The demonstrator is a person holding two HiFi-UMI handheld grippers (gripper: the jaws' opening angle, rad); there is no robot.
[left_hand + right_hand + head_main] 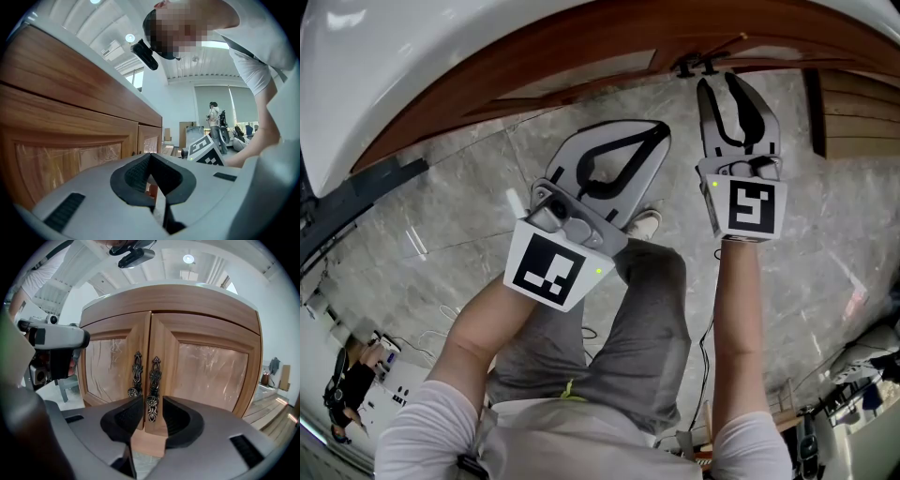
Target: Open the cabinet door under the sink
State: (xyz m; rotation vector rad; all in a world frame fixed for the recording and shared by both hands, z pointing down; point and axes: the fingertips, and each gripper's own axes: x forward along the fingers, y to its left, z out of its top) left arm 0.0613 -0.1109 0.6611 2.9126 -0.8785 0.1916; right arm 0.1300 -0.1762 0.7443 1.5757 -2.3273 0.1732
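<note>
I find the left gripper (653,134) nearest me, over the tiled floor (459,187), jaws together on nothing and well apart from the cabinet. The right gripper (151,405) is at the meeting edges of the two doors. Its jaws are parted round the right handle (153,380), with a gap on each side. The left handle (136,373) sits just beside. The right cabinet door (211,366) stands beneath the worktop edge (173,287).

The cabinet door (171,357) is wood (glossy panels (211,369)), its handle (153,383) dark metal.
</note>
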